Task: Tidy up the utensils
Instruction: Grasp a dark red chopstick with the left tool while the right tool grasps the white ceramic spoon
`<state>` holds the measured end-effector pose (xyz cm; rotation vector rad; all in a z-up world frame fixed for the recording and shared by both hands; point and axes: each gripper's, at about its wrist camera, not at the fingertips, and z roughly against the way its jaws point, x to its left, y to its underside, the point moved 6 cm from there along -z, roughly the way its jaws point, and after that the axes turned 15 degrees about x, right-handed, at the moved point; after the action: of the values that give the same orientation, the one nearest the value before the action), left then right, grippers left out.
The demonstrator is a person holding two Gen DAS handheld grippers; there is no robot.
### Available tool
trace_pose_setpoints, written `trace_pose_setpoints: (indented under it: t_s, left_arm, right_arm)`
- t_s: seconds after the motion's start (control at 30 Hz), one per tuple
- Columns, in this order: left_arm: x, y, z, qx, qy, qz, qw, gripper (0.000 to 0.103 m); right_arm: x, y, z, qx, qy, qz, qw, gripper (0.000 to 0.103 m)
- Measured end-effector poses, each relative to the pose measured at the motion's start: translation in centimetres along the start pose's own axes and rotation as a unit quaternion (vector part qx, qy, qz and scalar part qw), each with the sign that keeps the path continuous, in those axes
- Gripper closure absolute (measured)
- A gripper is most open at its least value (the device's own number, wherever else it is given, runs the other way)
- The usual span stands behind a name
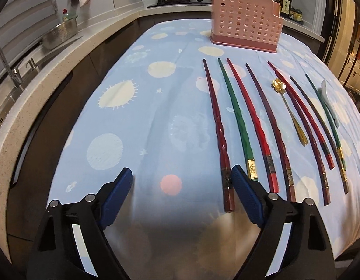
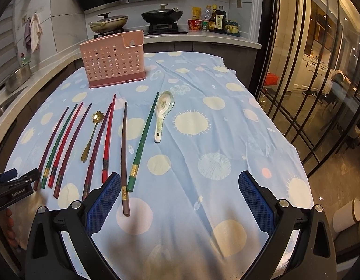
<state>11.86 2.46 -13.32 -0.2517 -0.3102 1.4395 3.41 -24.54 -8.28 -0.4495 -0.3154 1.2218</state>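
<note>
Right gripper low over the blue spotted cloth, blue fingers wide apart, nothing between them. Just past the left finger, a brown chopstick and a green chopstick, side by side. Beside the green one, farther ahead, a white spoon lying flat. More chopsticks off to the left in a row, with a little gold flower spoon among them. Far ahead, left of middle, a pink holder with holes, standing up. Left gripper at the far left edge.
</note>
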Motion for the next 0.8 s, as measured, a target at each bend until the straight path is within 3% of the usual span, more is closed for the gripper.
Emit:
trace_pose_setpoints:
  t_s: [0.13, 0.2, 0.27, 0.4, 0.67, 0.8]
  left_arm:
    - [-0.4, 0.0, -0.2, 0.001, 0.017, -0.009, 0.9998, 0.045]
    - [-0.4, -0.1, 0.0, 0.000, 0.027, -0.012, 0.9996, 0.064]
    - [-0.1, -0.3, 0.0, 0.000, 0.032, -0.010, 0.9994, 0.074]
    - [0.2, -0.6, -0.1, -0.001, 0.039, -0.009, 0.9992, 0.084]
    - [0.2, -1.2, -0.3, 0.001, 0.046, -0.015, 0.9988, 0.087]
    - [0.0, -1.3, -0.4, -0.001, 0.041, -0.020, 0.9989, 0.087]
  right_arm:
    - [-0.2, -1.7, -1.1, -0.006, -0.007, -0.005, 1.000, 0.008]
    - [-0.4, -2.9, -1.9, -0.003, -0.020, -0.013, 1.000, 0.018]
    - [-0.4, -4.1, -2.7, -0.001, -0.035, -0.020, 0.999, 0.033]
    - [0.1, -6.2, -4.9, 0.008, -0.053, -0.023, 0.998, 0.046]
    - [0.9, -8.4, -10.1, 0.059, -0.112, -0.059, 0.990, 0.079]
    - [1.1, -8.9, -11.5, 0.077, -0.150, -0.084, 0.982, 0.086]
